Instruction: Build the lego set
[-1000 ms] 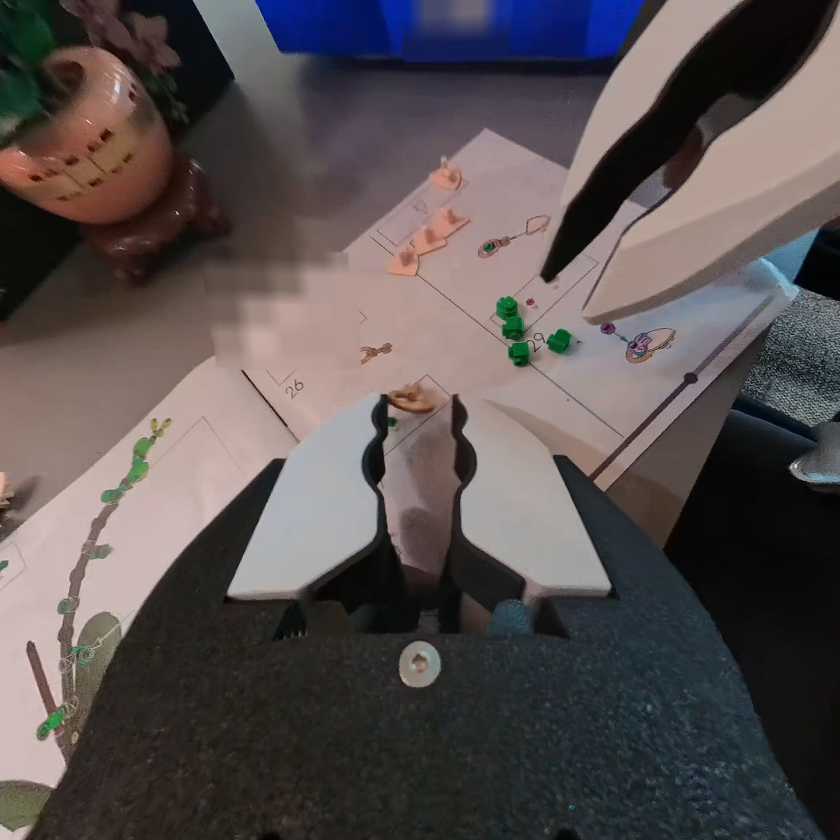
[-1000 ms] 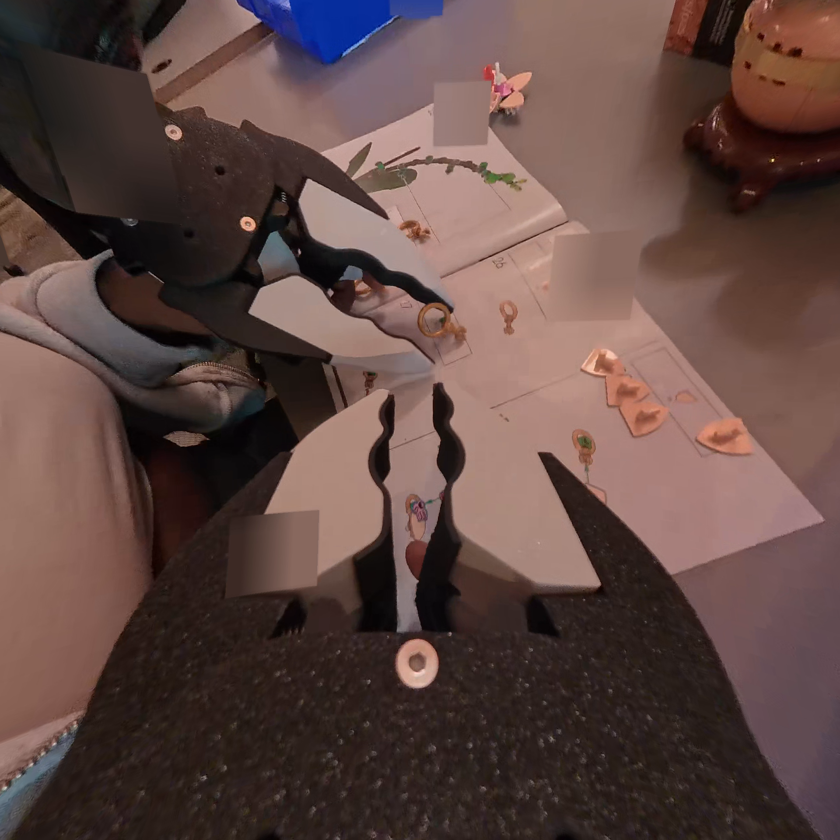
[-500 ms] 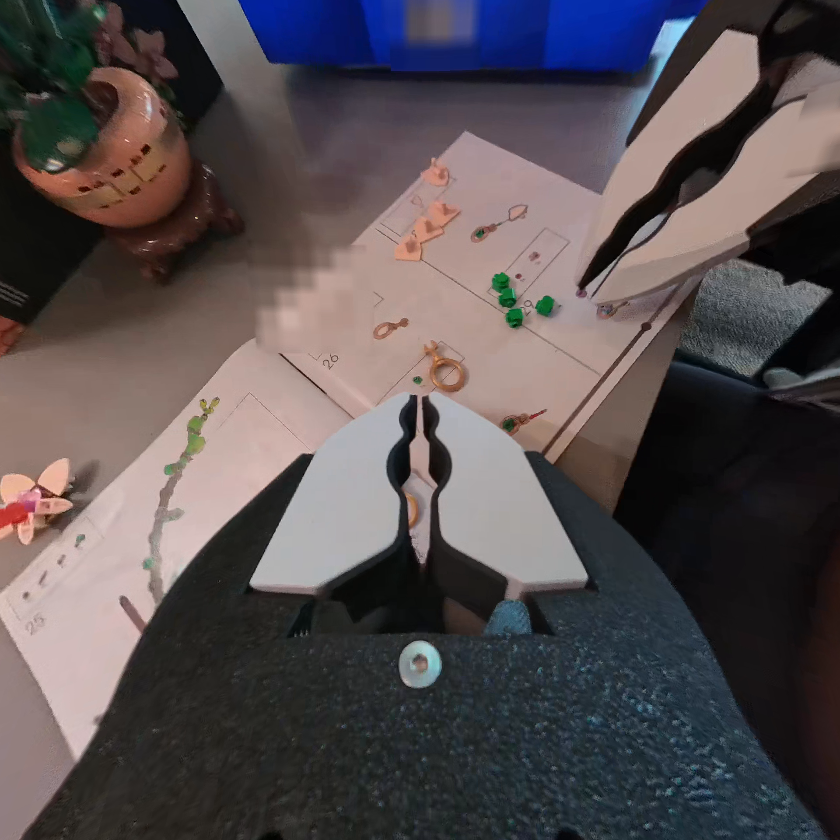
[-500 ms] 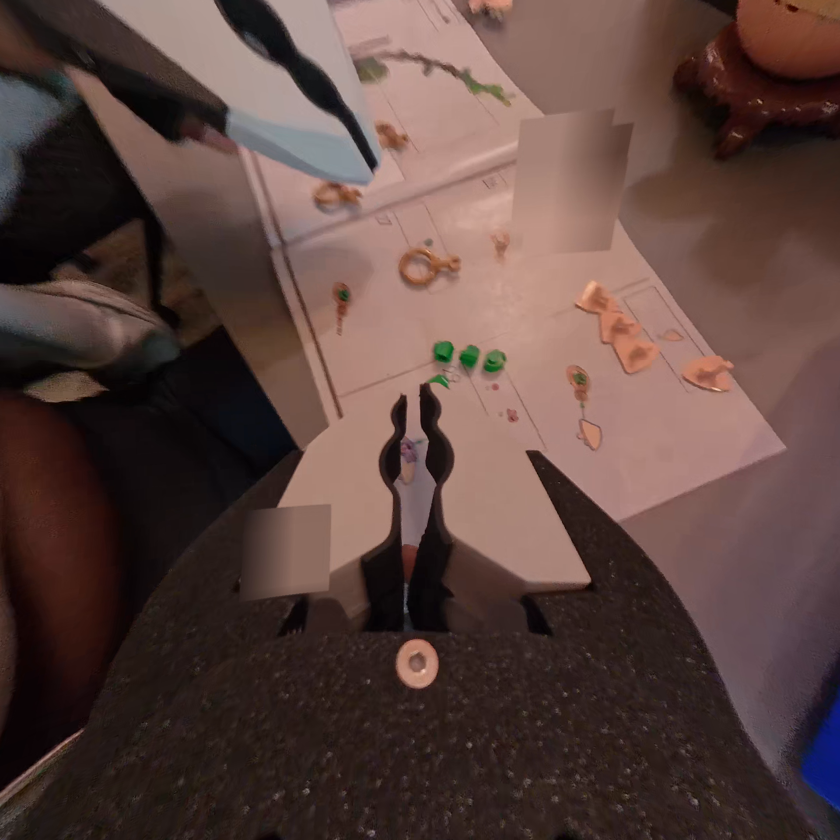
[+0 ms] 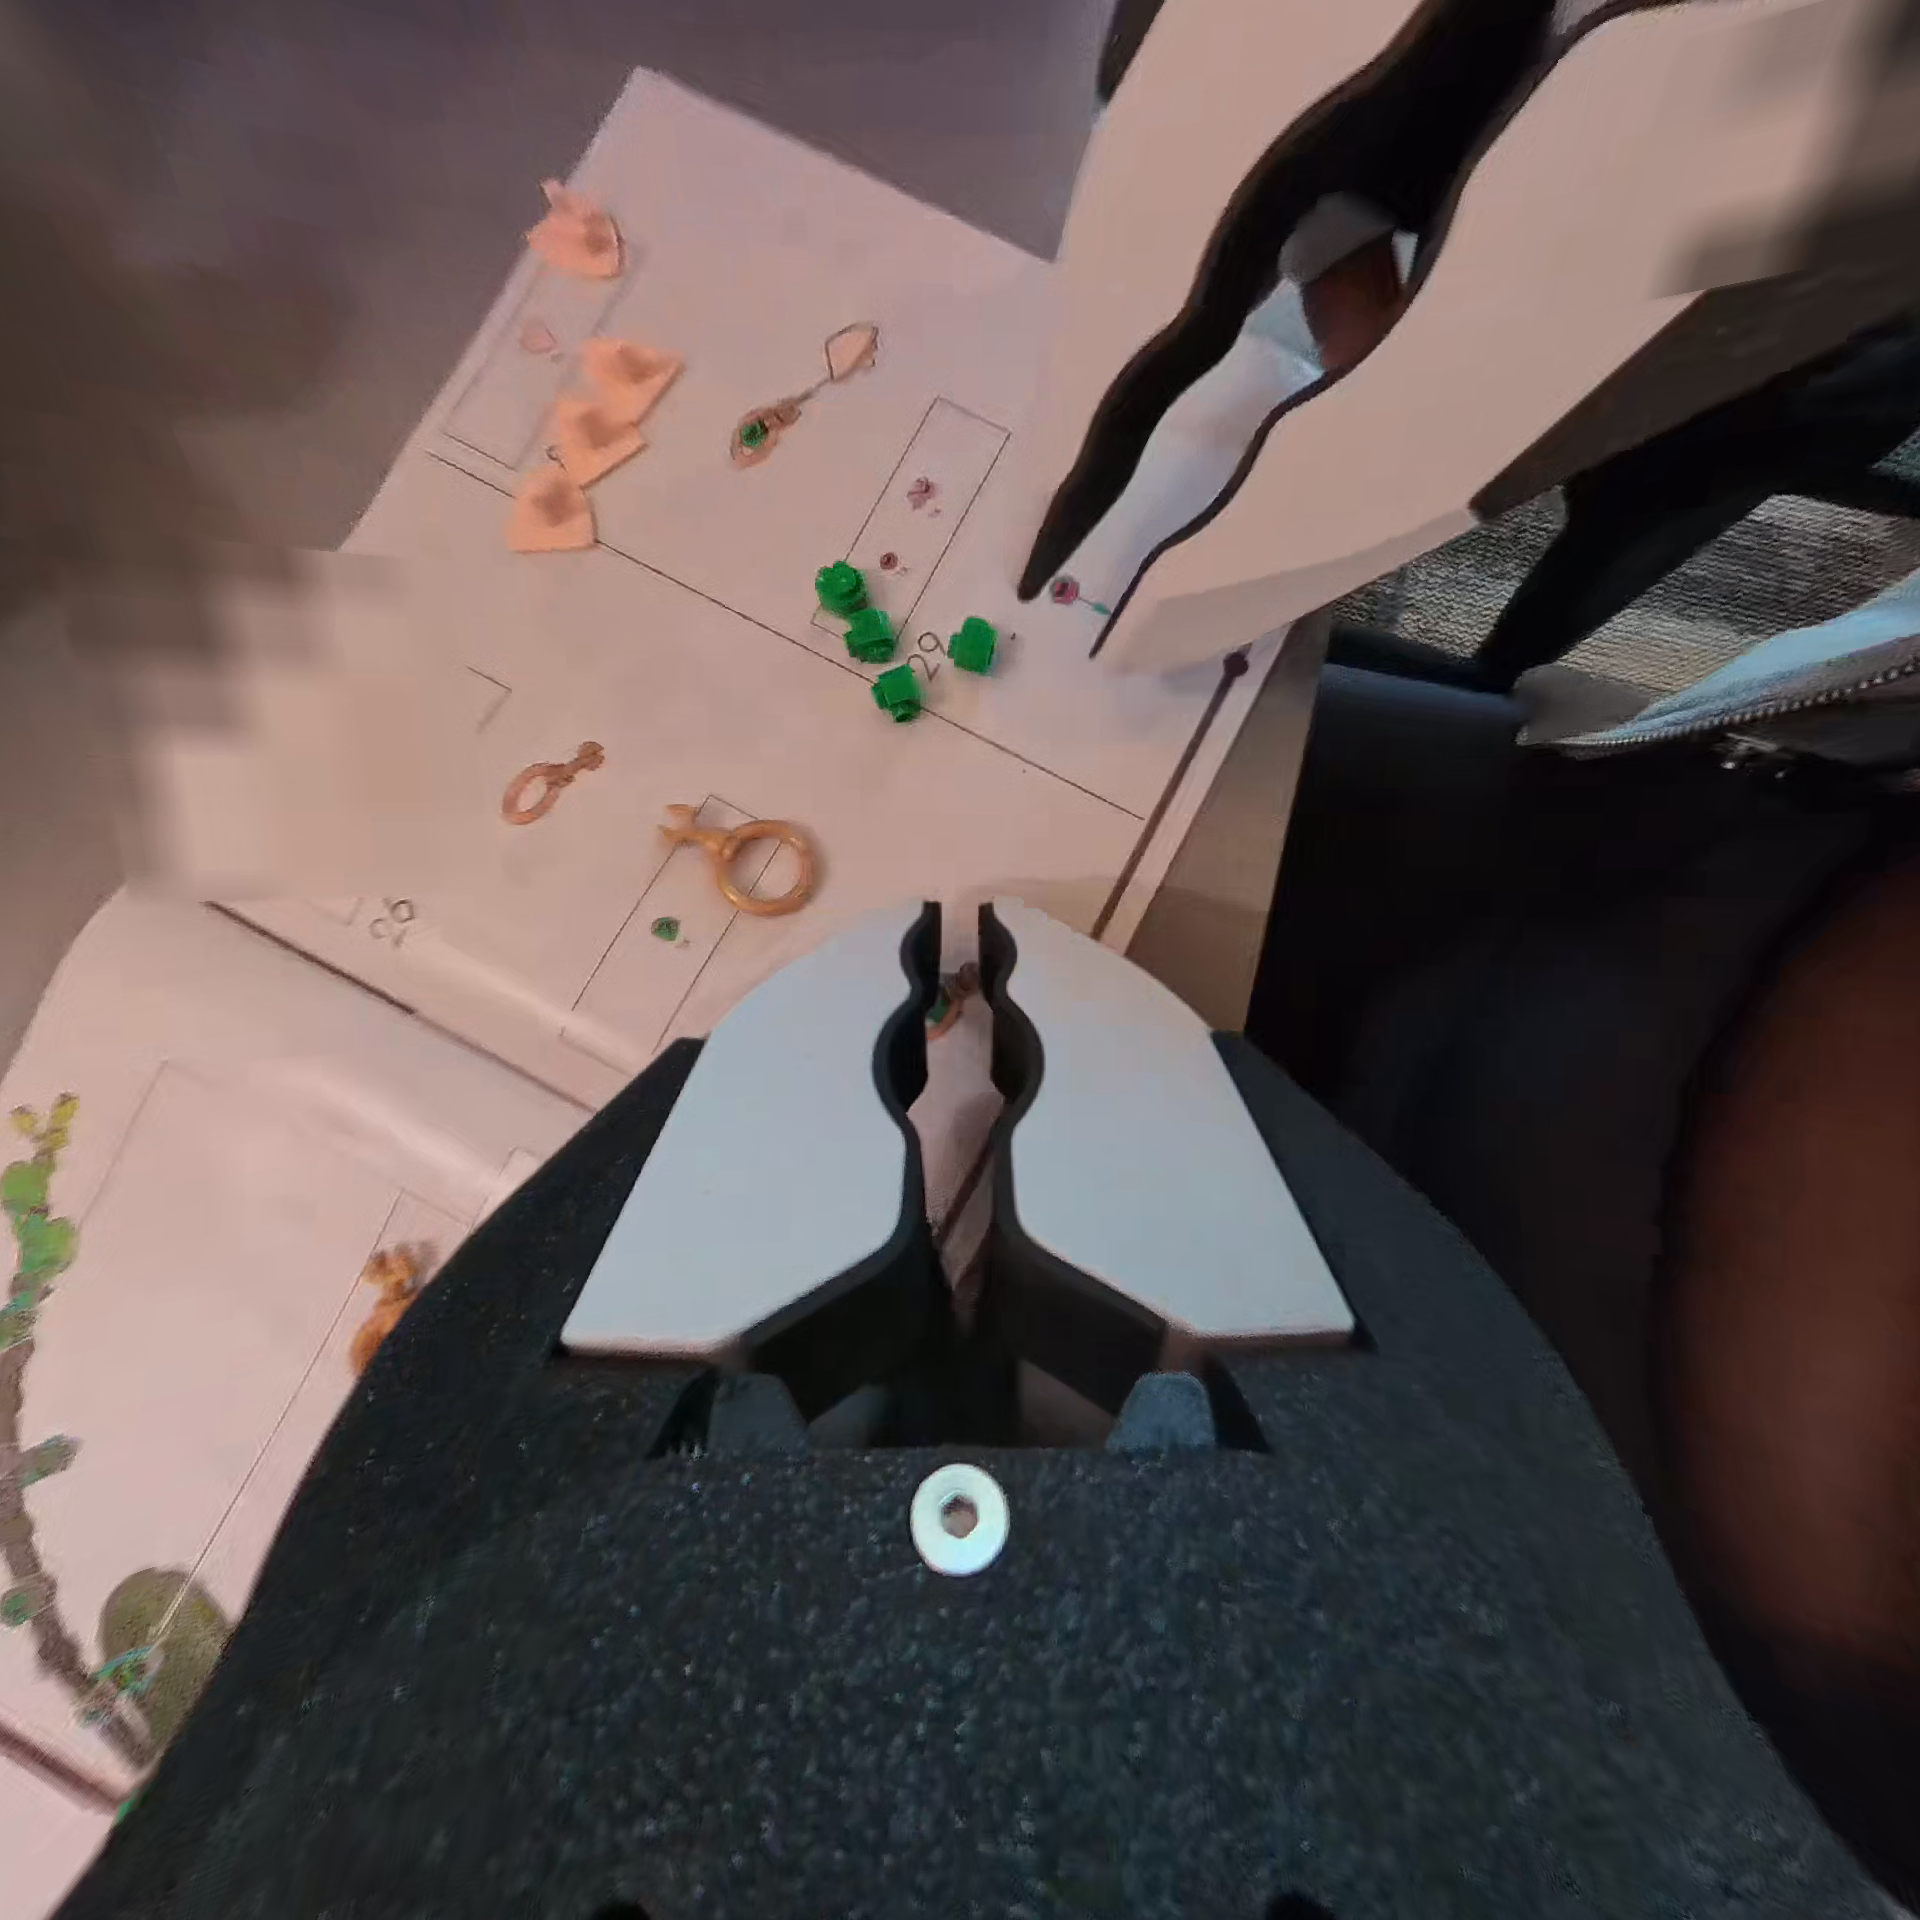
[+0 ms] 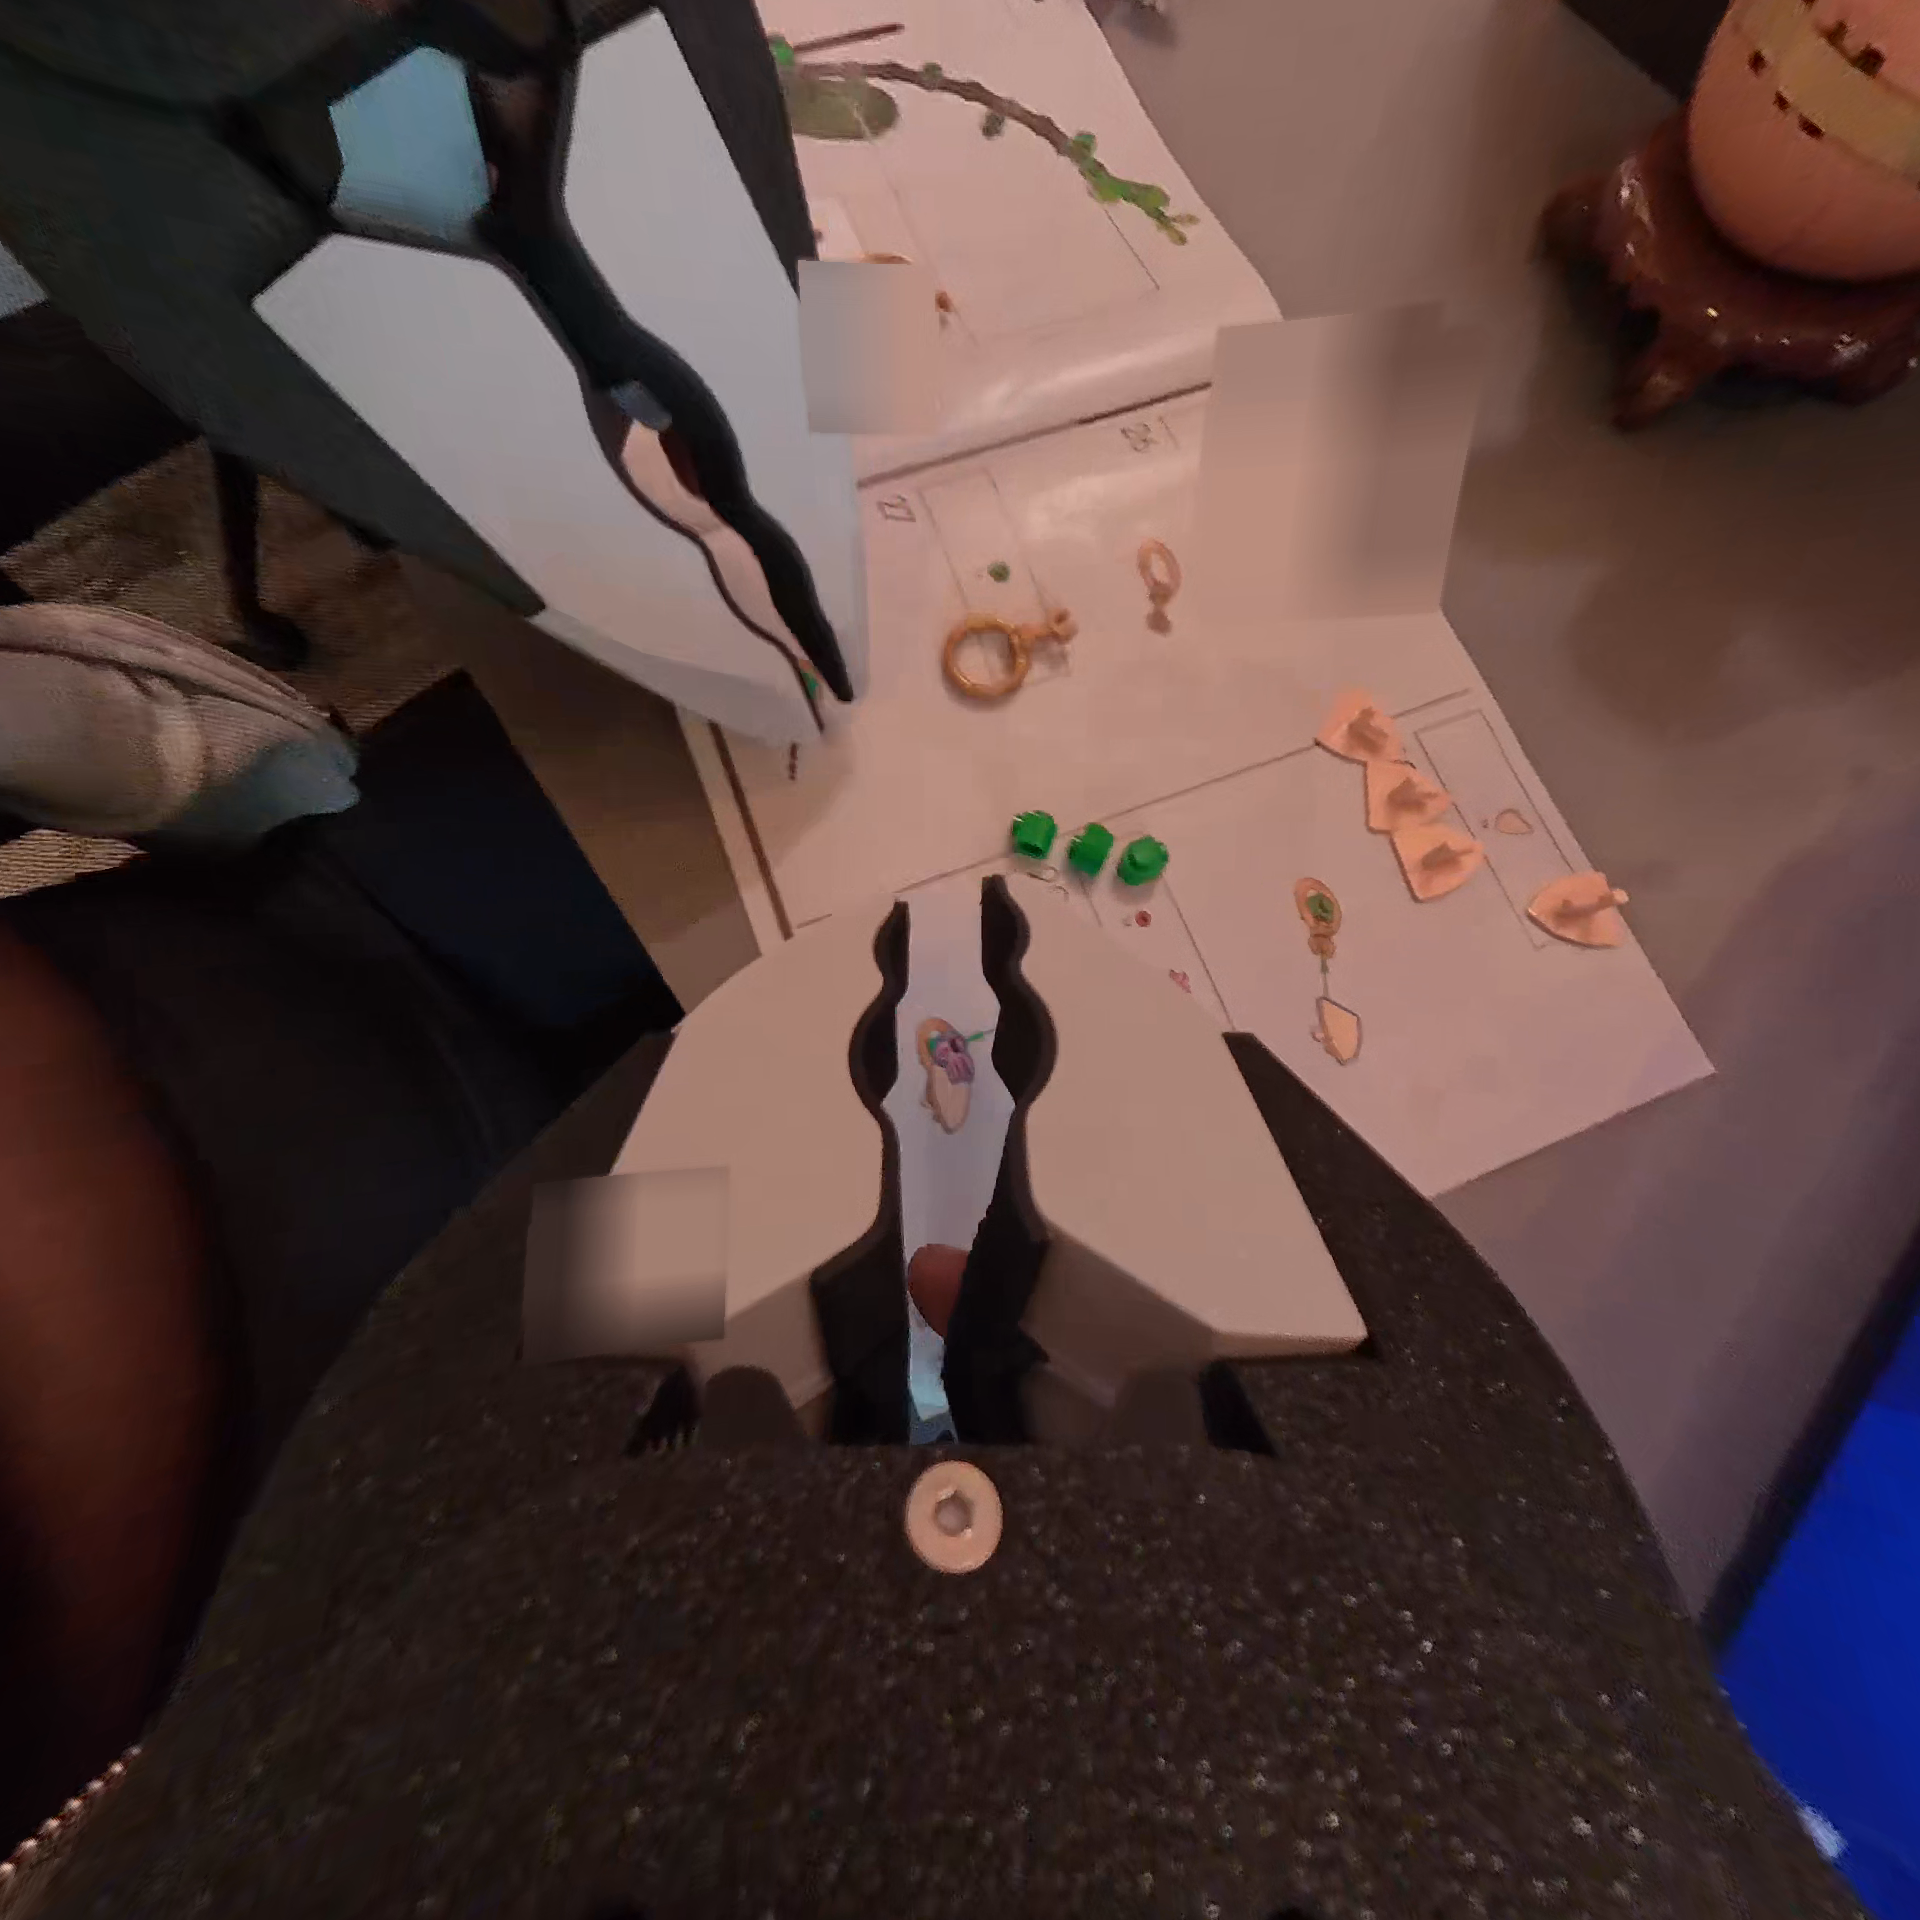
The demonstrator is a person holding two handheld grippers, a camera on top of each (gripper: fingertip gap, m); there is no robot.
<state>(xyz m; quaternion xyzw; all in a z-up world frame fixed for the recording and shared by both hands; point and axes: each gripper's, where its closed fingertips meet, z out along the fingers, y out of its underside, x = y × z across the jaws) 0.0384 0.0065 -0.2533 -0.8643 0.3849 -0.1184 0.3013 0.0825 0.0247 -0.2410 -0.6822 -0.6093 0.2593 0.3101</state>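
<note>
An open instruction manual (image 5: 312, 1143) lies on the grey table. A gold ring piece (image 5: 764, 868) lies loose on it, just beyond my left gripper (image 5: 961, 912), which is empty with only a narrow slit between its tips. Several green studs (image 5: 871, 634) sit in a cluster farther on. My right gripper (image 5: 1062, 621) is open by a small gap, tips down at the page just right of the studs. In the right wrist view my right gripper (image 6: 943, 899) sits just short of the green studs (image 6: 1086, 850). The ring (image 6: 987, 655) lies beside my left gripper (image 6: 826, 701).
Several pink petal pieces (image 5: 592, 426) lie in a row on the manual's far side, also in the right wrist view (image 6: 1408, 800). A pink pot on a brown stand (image 6: 1808, 135) is at the back. A blue bin (image 6: 1829, 1558) stands right. The table edge and a person's lap are close by.
My left gripper let go of the gold ring, which now lies on the manual, and drew back nearly closed. My right gripper moved down to the green studs and opened slightly.
</note>
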